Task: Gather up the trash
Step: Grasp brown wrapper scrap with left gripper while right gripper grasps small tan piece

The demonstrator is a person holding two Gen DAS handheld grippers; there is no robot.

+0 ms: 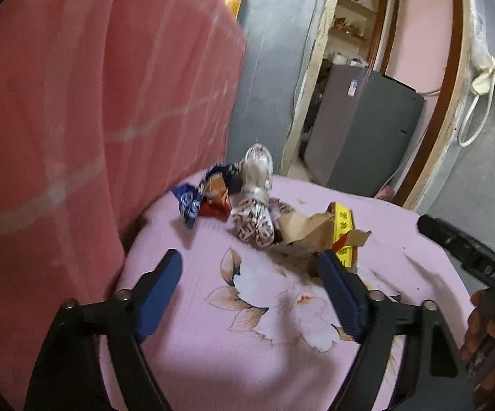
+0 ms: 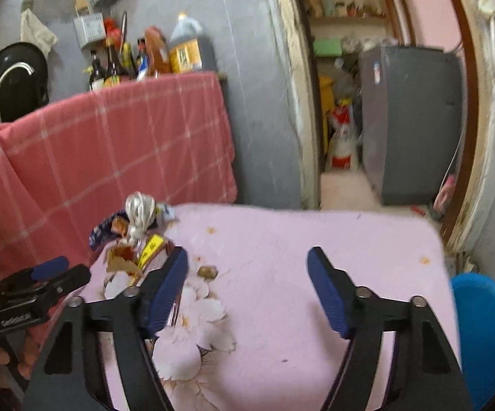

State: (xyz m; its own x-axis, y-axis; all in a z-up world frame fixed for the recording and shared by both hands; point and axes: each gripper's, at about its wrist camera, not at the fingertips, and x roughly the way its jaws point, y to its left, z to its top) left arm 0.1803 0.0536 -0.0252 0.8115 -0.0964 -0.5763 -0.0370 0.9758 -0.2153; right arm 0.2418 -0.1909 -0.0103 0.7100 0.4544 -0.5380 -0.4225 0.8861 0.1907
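Hovering over pink flowered counter, left gripper jaws apart, nothing between; right gripper same. Trash heap at counter's far edge beside red cloth: silver wrapper, blue packet, torn brown paper with yellow strip. All light, crinkly, springy; pinch bunched folds, not flat edges. Blue bin right of counter, contents hidden.

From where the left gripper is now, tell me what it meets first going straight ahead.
Probably the pink flowered cloth itself, since the left gripper points downward, jaws open and empty. Beyond lies the crumpled silver wrapper; depth is unclear.
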